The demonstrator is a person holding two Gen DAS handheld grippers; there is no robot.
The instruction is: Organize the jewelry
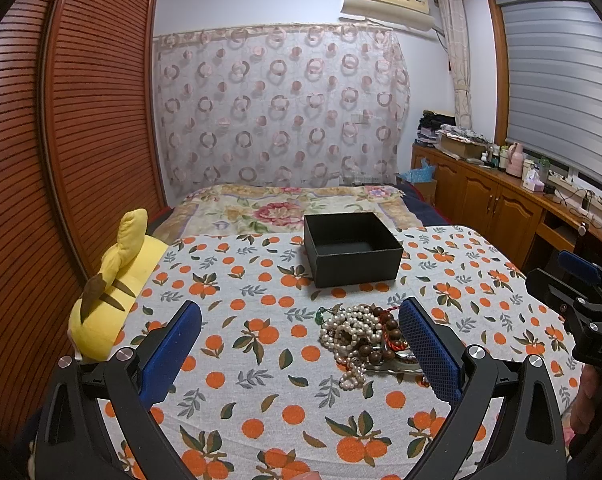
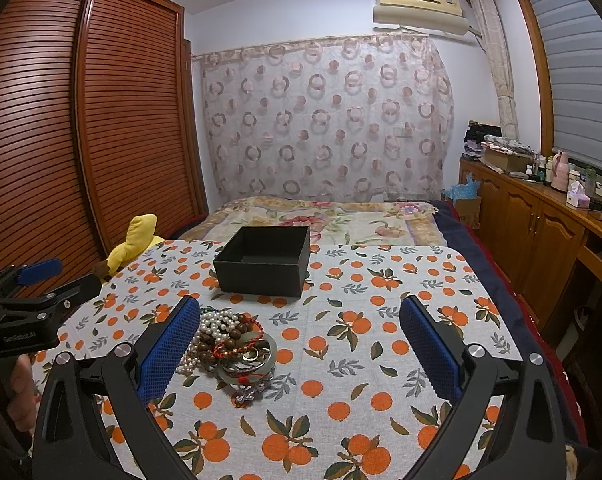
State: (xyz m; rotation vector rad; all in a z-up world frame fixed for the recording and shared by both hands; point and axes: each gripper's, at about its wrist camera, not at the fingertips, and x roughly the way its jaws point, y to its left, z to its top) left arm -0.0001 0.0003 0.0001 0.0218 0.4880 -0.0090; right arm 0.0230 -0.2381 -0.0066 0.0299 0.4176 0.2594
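1. The left gripper (image 1: 301,344) hovers above the orange-print tablecloth (image 1: 261,360) with its 2 blue-padded fingers (image 1: 173,348) spread wide, holding nothing.
2. The jewelry pile (image 1: 361,340), a tangle of pearl strands, brown wooden beads and red cord, lies on the cloth just inside the left gripper's right finger, partly hidden behind that pad.
3. The right gripper (image 2: 301,344) is likewise spread wide and empty, its fingers (image 2: 429,348) over the cloth.
4. In the right wrist view the same pile (image 2: 237,352), which also has a pale bangle, sits against the inner side of that gripper's left finger.
5. The black box (image 1: 351,248), open-topped and empty as far as its interior shows, stands beyond the fingertips of both grippers, past the pile.
6. A yellow plush toy (image 1: 109,296) lies at the cloth's edge, outside the left gripper's left finger.
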